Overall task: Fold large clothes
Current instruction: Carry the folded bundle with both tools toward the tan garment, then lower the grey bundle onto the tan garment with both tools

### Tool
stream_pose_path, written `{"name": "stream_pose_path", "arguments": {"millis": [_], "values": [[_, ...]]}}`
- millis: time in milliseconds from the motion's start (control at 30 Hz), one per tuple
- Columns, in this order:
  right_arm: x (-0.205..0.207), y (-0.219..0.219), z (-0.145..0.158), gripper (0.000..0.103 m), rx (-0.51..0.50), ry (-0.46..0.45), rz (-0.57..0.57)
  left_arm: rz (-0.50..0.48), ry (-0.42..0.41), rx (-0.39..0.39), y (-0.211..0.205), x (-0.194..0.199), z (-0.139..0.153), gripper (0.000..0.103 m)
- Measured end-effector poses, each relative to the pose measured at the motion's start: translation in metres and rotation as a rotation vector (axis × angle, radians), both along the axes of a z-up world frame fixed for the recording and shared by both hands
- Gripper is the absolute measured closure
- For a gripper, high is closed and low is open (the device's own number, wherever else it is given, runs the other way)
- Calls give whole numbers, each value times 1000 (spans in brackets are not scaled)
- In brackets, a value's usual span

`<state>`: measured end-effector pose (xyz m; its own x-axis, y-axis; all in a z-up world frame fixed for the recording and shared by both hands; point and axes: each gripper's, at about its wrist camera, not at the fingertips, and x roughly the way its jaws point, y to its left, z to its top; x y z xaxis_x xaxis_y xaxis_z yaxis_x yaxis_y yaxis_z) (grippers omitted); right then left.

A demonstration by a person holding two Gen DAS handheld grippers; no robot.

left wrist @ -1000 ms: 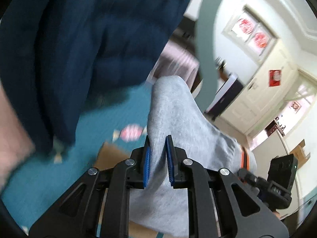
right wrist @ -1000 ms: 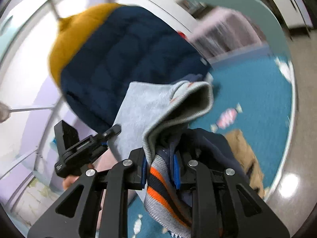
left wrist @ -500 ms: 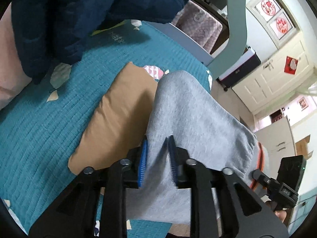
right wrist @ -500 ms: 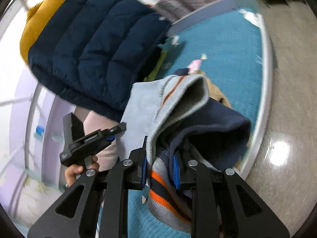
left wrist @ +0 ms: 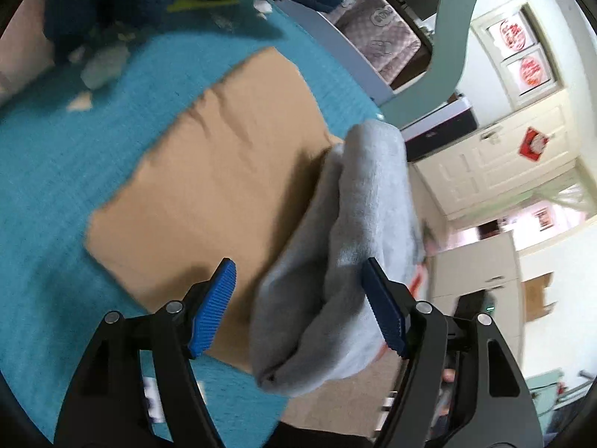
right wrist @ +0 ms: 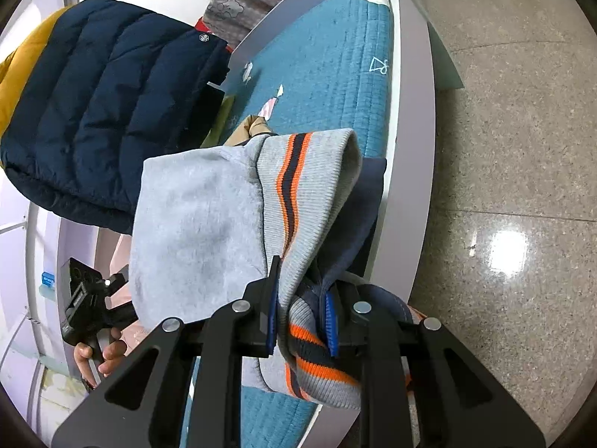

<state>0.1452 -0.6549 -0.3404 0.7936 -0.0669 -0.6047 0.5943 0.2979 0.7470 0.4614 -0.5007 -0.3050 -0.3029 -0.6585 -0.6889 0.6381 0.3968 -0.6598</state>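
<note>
A grey sweatshirt point(left wrist: 358, 231) with an orange and navy striped hem point(right wrist: 298, 194) hangs bunched over the bed. It droops onto a folded tan garment point(left wrist: 216, 171) that lies flat on the teal bedspread point(left wrist: 48, 171). My left gripper point(left wrist: 300, 308) is opening, its blue pads wide apart. The grey cloth lies loose between them, nearer the right pad point(left wrist: 384, 310). My right gripper point(right wrist: 300, 317) is shut on the sweatshirt's striped hem and navy lining.
A navy puffer jacket point(right wrist: 112, 112) with a mustard part lies at the far side of the bed. The bed's white edge point(right wrist: 410, 149) borders a speckled stone floor point(right wrist: 503, 186). A checked blanket point(left wrist: 377, 33) and cream doors point(left wrist: 503, 156) stand beyond.
Both grippers have come down toward the bed. The left jaws have spread apart and let go of the grey cloth. The right gripper has stayed shut on the hem.
</note>
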Motion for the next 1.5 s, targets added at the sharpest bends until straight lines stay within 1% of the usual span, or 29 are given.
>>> {"name": "stream_pose_path", "arguments": {"millis": [100, 133, 167, 233, 267, 333, 367, 400, 500, 567, 633, 667, 733, 767, 833, 867, 900, 967, 1033, 1067, 1100, 1133, 1167, 1200, 1233, 1267, 1333, 1400, 1500], "values": [[-2, -6, -8, 85, 28, -7, -3, -2, 104, -41, 0, 1, 0, 32], [-1, -7, -8, 85, 30, -9, 2, -6, 108, -69, 1, -1, 5, 32], [0, -6, -6, 85, 17, -9, 13, -23, 121, -128, 5, -1, 14, 32], [2, -5, -5, 85, 7, -7, 24, -29, 113, -170, 8, -2, 26, 32], [2, -5, -6, 85, 6, -6, 25, -43, 87, -159, 5, -5, 29, 32], [3, -7, -9, 85, 0, 4, 24, -51, 32, -86, -5, -9, 23, 32], [2, -8, -12, 85, 4, 5, 22, -51, 41, -51, -9, -11, 15, 32], [1, -8, -14, 85, 11, 4, 20, -54, 58, -40, -11, -13, 9, 32], [-1, -10, -19, 85, 26, 1, 18, -78, -6, 28, -24, -24, -2, 30], [0, -9, -19, 85, 22, 1, 24, -94, 11, 79, -36, -28, -14, 27], [0, -10, -20, 85, 30, -2, 23, -87, -5, 114, -43, -27, -19, 24], [-1, -10, -21, 85, 34, -6, 20, -78, 22, 119, -45, -25, -22, 22], [-1, -11, -22, 85, 38, -6, 19, -63, 98, 137, -48, -20, -32, 21], [-1, -12, -23, 85, 44, -12, 19, -56, 116, 146, -47, -18, -34, 21], [0, -12, -22, 85, 47, -17, 25, -68, 98, 155, -46, -17, -33, 21], [0, -11, -22, 85, 44, -20, 31, -73, 107, 160, -44, -14, -34, 21], [0, -11, -22, 85, 42, -22, 35, -69, 127, 157, -43, -10, -37, 21], [1, -11, -22, 85, 41, -21, 38, -42, 220, 160, -42, -3, -50, 20], [1, -12, -23, 85, 44, -15, 35, -35, 245, 152, -45, -8, -54, 21], [2, -12, -23, 85, 47, -11, 33, -32, 233, 141, -46, -11, -52, 26], [2, -13, -23, 85, 50, -12, 34, -38, 226, 114, -45, -12, -48, 48], [2, -13, -22, 85, 54, -14, 33, -51, 213, 88, -45, -14, -44, 58], [3, -12, -20, 85, 56, -21, 36, -63, 162, 58, -45, -19, -34, 68], [3, -10, -18, 85, 59, -28, 36, -98, 65, 14, -44, -29, -20, 76], [3, -9, -16, 84, 64, -34, 34, -114, 29, -10, -44, -34, -11, 78], [2, -8, -10, 84, 67, -49, 34, -118, 21, -31, -43, -39, 0, 80], [3, -6, 4, 84, 60, -69, 35, -127, -21, -32, -43, -48, 19, 81], [6, -5, 25, 84, 53, -100, 50, -146, -59, -40, -45, -56, 41, 81], [12, -6, 62, 84, 18, -123, 72, -142, -79, -75, -41, -59, 72, 82]]}}
